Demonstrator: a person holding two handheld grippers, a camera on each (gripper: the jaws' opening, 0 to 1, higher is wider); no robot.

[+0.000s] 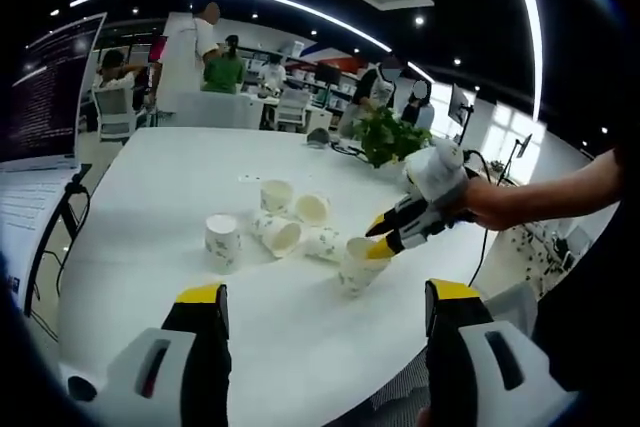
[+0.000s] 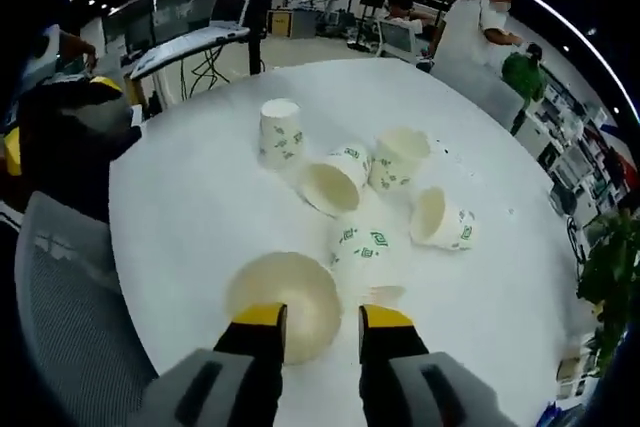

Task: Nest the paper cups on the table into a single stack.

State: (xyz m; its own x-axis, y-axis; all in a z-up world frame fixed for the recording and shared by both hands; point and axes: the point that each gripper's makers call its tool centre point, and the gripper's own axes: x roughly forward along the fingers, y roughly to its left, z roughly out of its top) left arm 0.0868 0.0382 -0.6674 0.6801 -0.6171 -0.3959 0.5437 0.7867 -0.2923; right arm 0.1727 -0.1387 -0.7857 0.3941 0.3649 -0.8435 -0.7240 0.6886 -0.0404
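Several white paper cups with green print lie on the white round table [image 1: 150, 187]. One stands upside down [image 1: 221, 240] [image 2: 281, 132], one stands upright [image 1: 276, 195], and others lie on their sides [image 1: 282, 235] [image 2: 332, 182] [image 2: 440, 217]. My right gripper [image 2: 323, 317] [image 1: 380, 235] is open over the nearest upright cup [image 2: 285, 297] [image 1: 357, 267]. One jaw is over the cup's mouth and the other is outside its wall. My left gripper [image 1: 328, 297] stands wide open near the table's front edge, short of the cups, with nothing between its jaws.
A leafy green plant [image 1: 385, 135] stands at the table's far side. A screen [image 1: 50, 87] rises beside the table on the left. A grey chair [image 2: 60, 277] is close to the table edge. A person's forearm [image 1: 545, 197] reaches in holding the right gripper. People sit at desks behind.
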